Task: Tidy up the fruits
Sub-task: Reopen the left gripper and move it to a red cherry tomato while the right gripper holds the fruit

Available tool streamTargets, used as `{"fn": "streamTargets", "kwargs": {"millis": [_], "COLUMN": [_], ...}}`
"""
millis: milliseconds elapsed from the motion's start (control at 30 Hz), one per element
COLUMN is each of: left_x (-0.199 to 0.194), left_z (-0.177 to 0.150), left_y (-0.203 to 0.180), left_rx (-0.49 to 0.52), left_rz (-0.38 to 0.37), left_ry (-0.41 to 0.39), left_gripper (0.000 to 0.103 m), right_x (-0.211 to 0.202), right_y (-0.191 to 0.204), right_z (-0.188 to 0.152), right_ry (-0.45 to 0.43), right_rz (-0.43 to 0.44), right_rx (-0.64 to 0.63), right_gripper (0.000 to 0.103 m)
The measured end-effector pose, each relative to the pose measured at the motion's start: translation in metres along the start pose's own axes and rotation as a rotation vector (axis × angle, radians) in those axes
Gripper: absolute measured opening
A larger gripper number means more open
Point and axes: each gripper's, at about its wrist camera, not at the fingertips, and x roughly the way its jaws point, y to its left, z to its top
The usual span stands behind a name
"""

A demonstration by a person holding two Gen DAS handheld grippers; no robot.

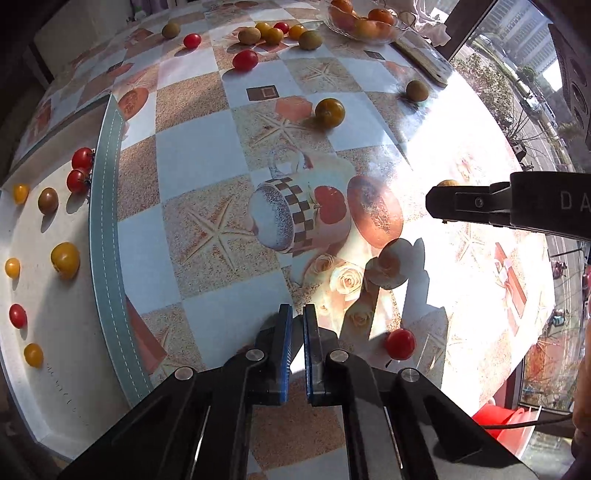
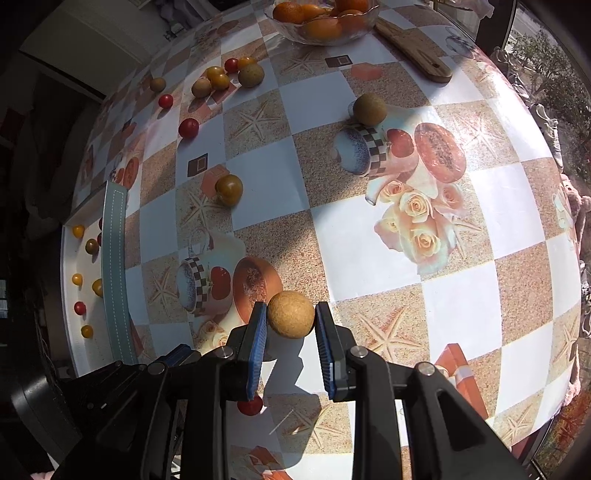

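Right tool (image 2: 290,321): blue-padded fingers set wide, a rough tan-brown round fruit (image 2: 291,314) between the pads. Pads look to touch both flanks of it; firm clamp or light contact, cannot tell. From the left wrist view the right tool (image 1: 443,202) shows side-on over the sunlit part of the desk, a sliver of the same fruit peeking above its tip.

Left tool (image 1: 298,328): blue pads nearly together, a narrow gap between them, nothing held. It hangs over the desk covered in a checkered oilcloth with starfish, mug and rose prints (image 1: 207,147).

Small red cherry tomato (image 1: 400,344) lies on the desk just right of the left tool; in the right wrist view it sits partly hidden below the right tool's left finger (image 2: 250,406).

White tray with grey-green stitched rim (image 1: 107,236) at the desk's left edge. Inside: 4 red tomatoes, 3 small yellow ones, 1 larger yellow one, 1 brownish one, spread apart.

Loose on the desk: a yellow-green tomato (image 1: 329,112) mid-desk, a brown round fruit (image 1: 417,90) near the wooden board (image 1: 421,61), a red tomato (image 1: 245,60), and a cluster of mixed yellow, red and brown fruits (image 1: 275,35) at the far side. Clear glass bowl of oranges (image 1: 364,22) beyond them.
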Motion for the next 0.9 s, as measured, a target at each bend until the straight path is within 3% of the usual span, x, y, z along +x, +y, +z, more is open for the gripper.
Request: {"fn": "streamTargets", "kwargs": {"millis": [233,533,600,633,700,900], "left_x": [-0.007,-0.024,-0.027,-0.031,-0.040,-0.027], "left_z": [-0.002,-0.006,-0.008,-0.010,-0.015,-0.029], "left_y": [0.015,0.006,0.004,0.004,0.003,-0.002], "left_rx": [0.000,0.087,0.096,0.096,0.105,0.137], "left_rz": [-0.027,-0.004,-0.007,-0.007,0.009,0.071], "left_ry": [-0.003,-0.001,-0.005,-0.021,-0.054,0.005], "left_gripper": [0.008,0.010,0.060,0.102,0.103,0.103], "right_x": [0.004,-0.003,-0.005,-0.006,-0.008,-0.009], "right_y": [0.003,0.002,0.002,0.002,0.004,0.004], "right_z": [-0.003,-0.010,-0.012,-0.013,-0.016,-0.025], "right_ry": [0.011,0.014,0.019,0.022,0.026,0.042], "right_rz": [0.013,0.024,0.032,0.033,0.037,0.042], "right_rx": [0.001,0.022,0.030,0.031,0.033,0.048], "right_gripper": [0.029,0.029,0.029,0.029,0.029,0.029]}}
